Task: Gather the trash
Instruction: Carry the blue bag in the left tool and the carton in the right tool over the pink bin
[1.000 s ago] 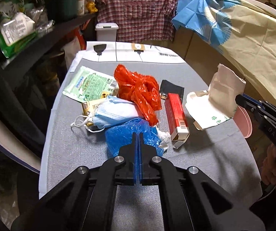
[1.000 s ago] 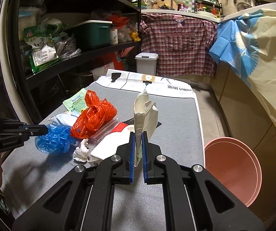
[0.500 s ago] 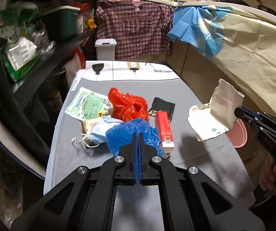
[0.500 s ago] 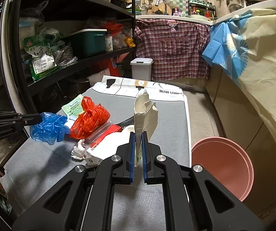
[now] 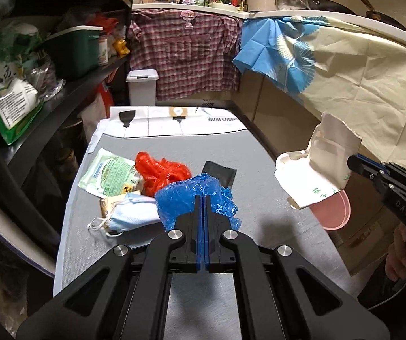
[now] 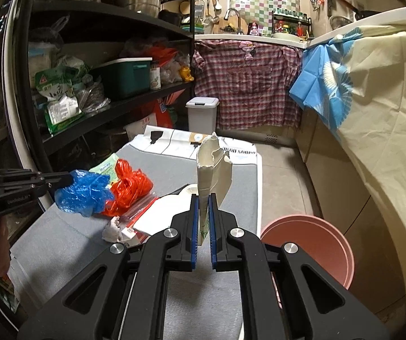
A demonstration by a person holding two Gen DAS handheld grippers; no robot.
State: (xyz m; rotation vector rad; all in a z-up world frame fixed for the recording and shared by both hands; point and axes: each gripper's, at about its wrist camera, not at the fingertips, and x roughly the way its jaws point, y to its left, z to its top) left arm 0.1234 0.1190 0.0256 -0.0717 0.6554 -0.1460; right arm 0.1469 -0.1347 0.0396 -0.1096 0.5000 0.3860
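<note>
Left wrist view: we hold the blue plastic bag (image 5: pixel 194 198) clamped between the closed fingers of our left gripper (image 5: pixel 202 206), lifted clear of the grey board (image 5: pixel 259 153).
Right wrist view: our right gripper (image 6: pixel 203 218) is closed on the torn paper carton (image 6: pixel 213 170), which stands upright between the pads, above the board's right edge.
Bin: the pink bucket (image 6: pixel 310 243) sits on the floor just past the board's right edge, below the carton.
Left behind: the red plastic bag (image 5: pixel 160 172), face mask (image 5: pixel 135 215), green packet (image 5: pixel 109 175) and a black wrapper (image 5: pixel 220 171) lie in a cluster toward the board's left side; the crumpled tissue (image 6: pixel 112 228) and red box (image 6: pixel 135 229) show nearer the front edge.
Step in hand: we judge both pieces are picked and being carried to the bucket.
Next move: swing each gripper over the bucket's mouth, then open; the limp bag may cling to the pads.
Change: a second ago the blue bag rested among the pile; both loads now ride higher.
</note>
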